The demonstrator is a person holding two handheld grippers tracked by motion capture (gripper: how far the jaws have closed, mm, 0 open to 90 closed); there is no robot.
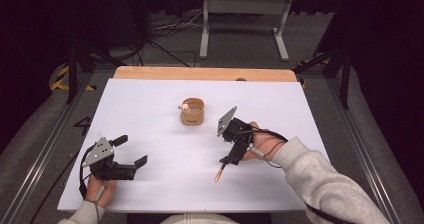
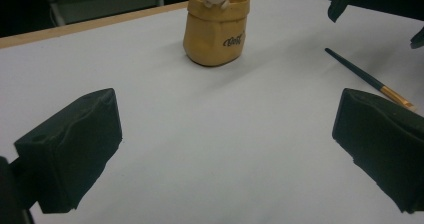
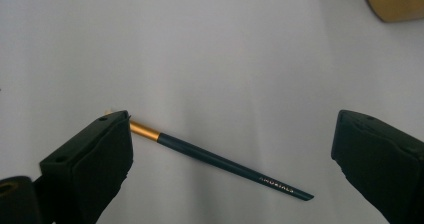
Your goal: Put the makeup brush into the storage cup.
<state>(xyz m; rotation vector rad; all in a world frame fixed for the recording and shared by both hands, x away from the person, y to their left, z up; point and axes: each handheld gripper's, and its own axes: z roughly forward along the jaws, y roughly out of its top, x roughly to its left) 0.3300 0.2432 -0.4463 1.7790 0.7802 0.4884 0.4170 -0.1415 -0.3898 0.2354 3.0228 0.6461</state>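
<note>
Your matt white surface (image 1: 165,149) has a bare wood edge; the slim dark-handled paintbrush (image 3: 220,160) wears a shiny gold metal ferrule.

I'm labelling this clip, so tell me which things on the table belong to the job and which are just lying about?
Likely in the job:
paintbrush, between the open right tongs
bag-shaped pot, a plausible holder

Not in use:
left tongs, open, off to the side

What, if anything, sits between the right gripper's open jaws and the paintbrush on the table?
Nothing visible does. The right gripper hangs open directly over the paintbrush, which lies flat on the white table between the jaws. The tan pot stands apart, farther back.
</note>
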